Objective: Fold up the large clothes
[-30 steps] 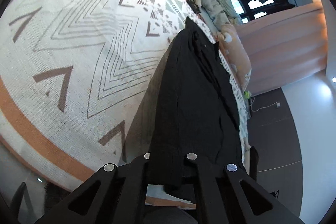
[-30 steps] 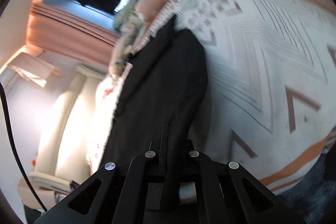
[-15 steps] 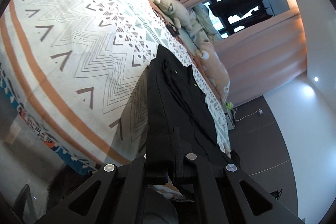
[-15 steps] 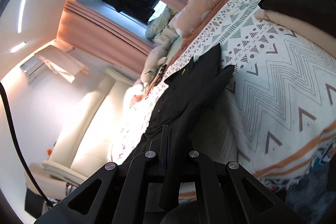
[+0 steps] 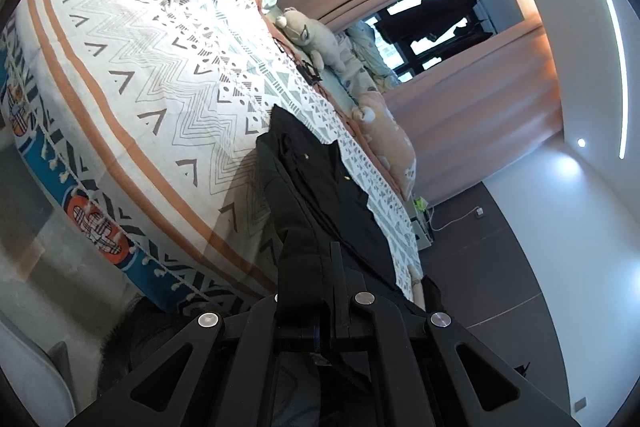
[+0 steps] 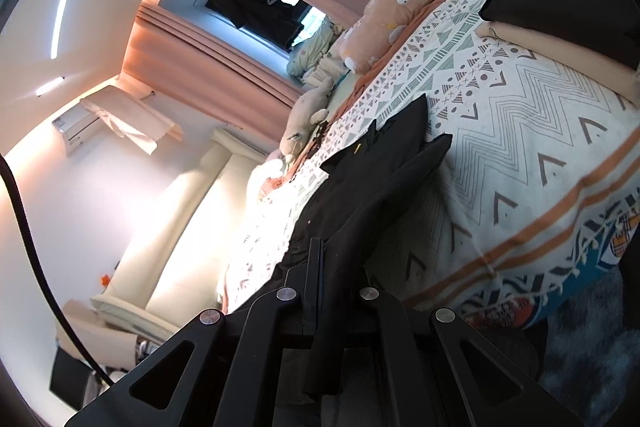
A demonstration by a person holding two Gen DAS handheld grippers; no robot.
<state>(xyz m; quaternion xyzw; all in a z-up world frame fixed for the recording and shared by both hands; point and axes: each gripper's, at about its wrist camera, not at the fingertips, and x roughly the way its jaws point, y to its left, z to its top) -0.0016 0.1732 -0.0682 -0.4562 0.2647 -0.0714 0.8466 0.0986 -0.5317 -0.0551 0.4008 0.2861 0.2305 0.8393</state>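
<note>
Left wrist view: a black garment (image 5: 320, 195) is pinched at its near hem, stretched out over the bed (image 5: 152, 75).
The left gripper (image 5: 320, 291) and right gripper (image 6: 320, 291) are each clamped on cloth; judged mid-fold, the hem is next to be carried evenly toward the collar.

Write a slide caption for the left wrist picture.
Left tool shut on a black garment stretched over the patterned bedspread.

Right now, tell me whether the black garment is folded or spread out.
Spread out, not folded. The black garment stretches lengthwise across the patterned bedspread, its near end lifted and clamped in both the left tool and right tool.
</note>
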